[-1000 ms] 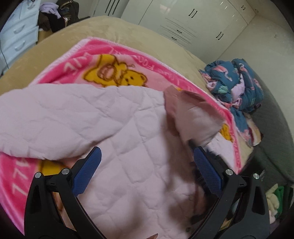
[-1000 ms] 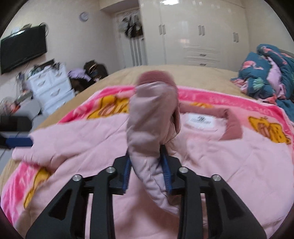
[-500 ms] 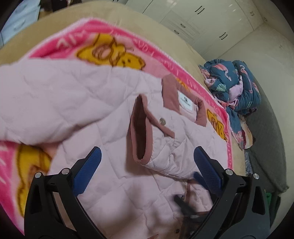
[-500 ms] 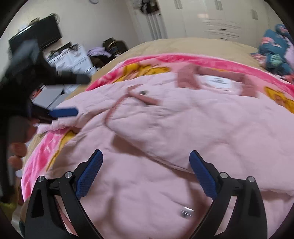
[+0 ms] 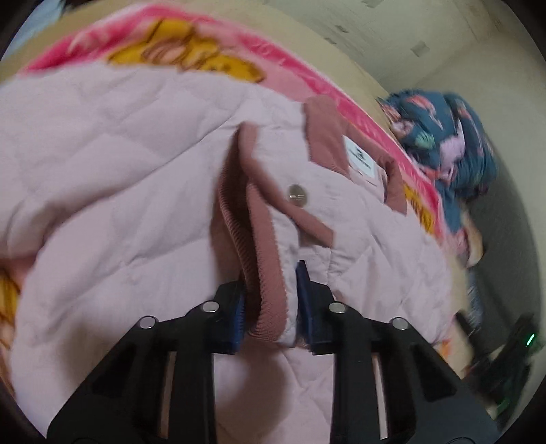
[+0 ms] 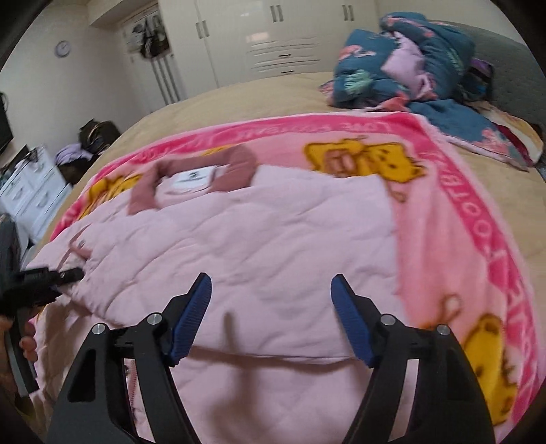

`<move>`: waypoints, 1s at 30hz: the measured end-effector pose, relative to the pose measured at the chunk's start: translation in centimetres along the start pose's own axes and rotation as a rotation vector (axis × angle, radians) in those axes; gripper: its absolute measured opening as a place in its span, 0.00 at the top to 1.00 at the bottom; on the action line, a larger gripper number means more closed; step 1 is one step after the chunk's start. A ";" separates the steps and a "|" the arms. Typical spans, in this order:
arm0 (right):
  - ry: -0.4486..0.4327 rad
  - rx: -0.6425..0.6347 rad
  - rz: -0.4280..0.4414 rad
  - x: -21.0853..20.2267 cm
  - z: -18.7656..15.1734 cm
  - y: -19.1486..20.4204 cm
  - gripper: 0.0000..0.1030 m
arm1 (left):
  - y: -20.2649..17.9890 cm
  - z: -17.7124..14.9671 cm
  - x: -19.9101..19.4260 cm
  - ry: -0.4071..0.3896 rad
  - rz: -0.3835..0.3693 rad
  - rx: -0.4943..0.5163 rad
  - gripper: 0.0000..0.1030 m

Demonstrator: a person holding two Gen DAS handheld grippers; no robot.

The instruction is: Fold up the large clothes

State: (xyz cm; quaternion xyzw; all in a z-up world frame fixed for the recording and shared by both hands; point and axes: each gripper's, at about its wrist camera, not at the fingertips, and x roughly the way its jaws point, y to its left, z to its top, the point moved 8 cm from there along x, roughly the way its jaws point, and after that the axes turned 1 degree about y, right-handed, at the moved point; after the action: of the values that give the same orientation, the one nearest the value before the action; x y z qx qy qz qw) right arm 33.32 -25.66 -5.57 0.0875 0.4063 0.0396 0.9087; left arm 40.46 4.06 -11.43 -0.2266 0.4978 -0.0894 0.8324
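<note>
Spread on the bed [image 6: 239,102], a pink blanket [image 6: 460,211] is covered by a jacket [image 6: 273,239]; its cuff [image 5: 266,287] is pinched by the left claw [image 5: 269,300], while the right claw [image 6: 269,307] is held wide, empty.

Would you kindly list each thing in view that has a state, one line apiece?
Left tongs: shut on the cuff.
Right tongs: open, holding nothing, above the jacket.
Cuff: pinched, raised off the jacket.
Jacket: lying on the blanket, sleeve folded across its body.
Blanket: spread flat on the bed.
Wardrobe doors: closed.
Quilt: bunched up.
</note>
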 end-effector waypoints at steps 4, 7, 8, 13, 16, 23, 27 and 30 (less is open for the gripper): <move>-0.023 0.032 0.014 -0.4 1.1 -1.1 0.31 | -0.4 1.0 -2.1 -0.067 0.094 0.117 0.86; -0.004 0.016 0.037 0.6 1.4 -0.2 0.31 | 0.6 1.4 -2.5 -0.079 0.128 0.112 0.86; 0.014 0.003 0.032 1.2 1.3 0.1 0.31 | 0.9 1.2 -2.2 -0.068 0.134 0.111 0.86; 0.138 0.005 -0.039 5.0 -0.6 -1.0 0.31 | 2.3 -0.1 -0.3 -0.012 0.156 0.098 0.85; 0.155 0.029 -0.059 6.4 -1.9 -2.2 0.31 | 2.5 -0.5 0.1 0.003 0.144 0.104 0.82; 0.133 0.095 -0.050 5.1 -1.8 -1.7 0.30 | 2.0 -1.0 -1.2 0.013 0.149 0.123 0.70; 0.091 0.084 -0.005 3.1 -1.6 0.0 0.22 | 1.7 -1.3 -2.5 0.004 0.140 0.132 0.50; 0.063 0.055 0.017 1.7 -1.5 1.5 0.12 | 1.6 -1.6 -3.4 -0.004 0.142 0.138 0.32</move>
State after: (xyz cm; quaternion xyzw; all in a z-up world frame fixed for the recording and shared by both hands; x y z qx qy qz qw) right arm 33.35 -23.76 -7.56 0.1145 0.4350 0.0392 0.8923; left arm 37.30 6.25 -10.13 -0.1329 0.5038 -0.0637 0.8512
